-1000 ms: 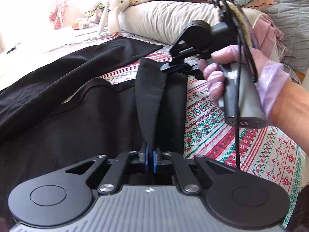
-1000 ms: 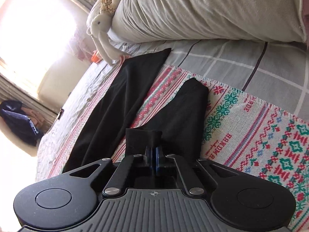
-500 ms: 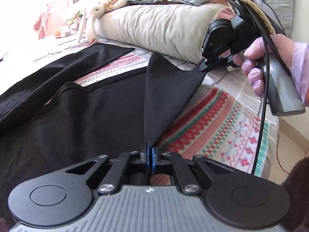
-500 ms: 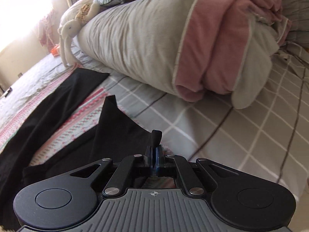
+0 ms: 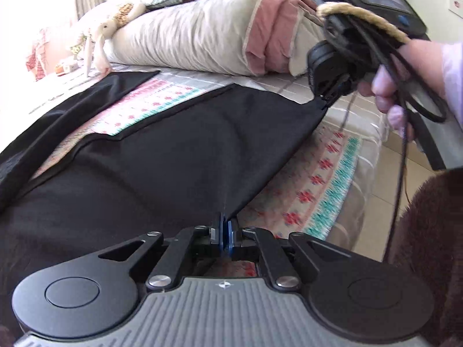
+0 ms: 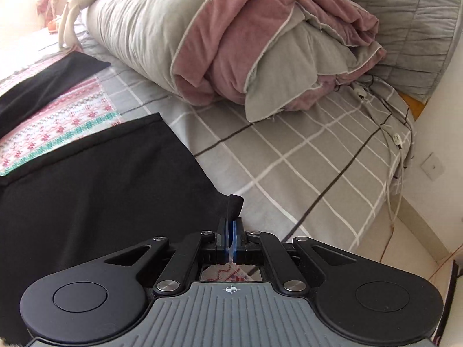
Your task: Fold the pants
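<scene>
Black pants [image 5: 162,156] lie spread on a patterned red, green and white blanket [image 5: 312,190] on the bed. My left gripper [image 5: 225,225] is shut on the near corner of the pants' end edge. My right gripper [image 5: 325,99] is shut on the far corner, held by a gloved hand. The edge is stretched taut between them, just above the bed. In the right wrist view my right gripper [image 6: 230,228] pinches a black tab of the pants [image 6: 95,179]. The other leg [image 5: 86,98] lies flat further left.
A rolled grey and pink duvet [image 6: 231,43] lies along the far side, with a stuffed rabbit [image 5: 101,34] at its end. A grey checked sheet [image 6: 289,156] covers the bed. White cables [image 6: 396,144] hang at the bed's edge, with floor [image 5: 390,173] to the right.
The two grippers have moved apart. The pants' end edge, bunched and narrow before, is now pulled wide and taut between them. Both have shifted toward the bed's right edge.
</scene>
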The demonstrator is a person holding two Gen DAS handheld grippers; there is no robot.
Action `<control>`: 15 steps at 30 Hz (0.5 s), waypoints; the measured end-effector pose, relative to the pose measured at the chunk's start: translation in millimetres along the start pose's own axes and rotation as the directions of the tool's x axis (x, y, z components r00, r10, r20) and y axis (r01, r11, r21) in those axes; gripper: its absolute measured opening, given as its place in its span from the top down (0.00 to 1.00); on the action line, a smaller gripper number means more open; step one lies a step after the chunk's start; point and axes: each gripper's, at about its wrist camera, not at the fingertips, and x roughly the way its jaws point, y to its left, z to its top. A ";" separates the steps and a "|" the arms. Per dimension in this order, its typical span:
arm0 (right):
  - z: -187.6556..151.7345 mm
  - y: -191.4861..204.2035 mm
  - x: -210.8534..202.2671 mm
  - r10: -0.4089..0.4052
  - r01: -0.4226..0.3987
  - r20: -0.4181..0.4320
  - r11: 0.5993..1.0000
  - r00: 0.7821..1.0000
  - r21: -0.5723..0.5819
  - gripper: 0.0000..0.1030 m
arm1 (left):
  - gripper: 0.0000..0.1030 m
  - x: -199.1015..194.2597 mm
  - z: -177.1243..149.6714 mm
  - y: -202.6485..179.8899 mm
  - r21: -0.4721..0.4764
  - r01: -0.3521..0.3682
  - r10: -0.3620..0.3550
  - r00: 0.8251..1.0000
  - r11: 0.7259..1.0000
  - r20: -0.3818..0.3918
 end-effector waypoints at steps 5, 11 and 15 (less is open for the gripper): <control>-0.4 -2.1 1.4 0.012 -0.012 -0.037 1.000 0.999 0.008 0.90 | 0.61 -18.7 -10.2 8.3 -0.034 0.033 -0.032 0.999 0.999 0.007; 3.0 11.1 -18.5 0.133 -0.133 0.007 0.991 0.991 0.032 0.58 | 0.25 -51.9 -14.9 41.8 -0.099 -0.057 0.061 0.997 0.993 0.042; 10.6 33.2 -20.6 0.260 -0.260 0.000 0.965 0.966 0.045 0.58 | 0.17 -62.6 -13.5 75.1 -0.163 -0.123 0.132 0.990 0.979 0.045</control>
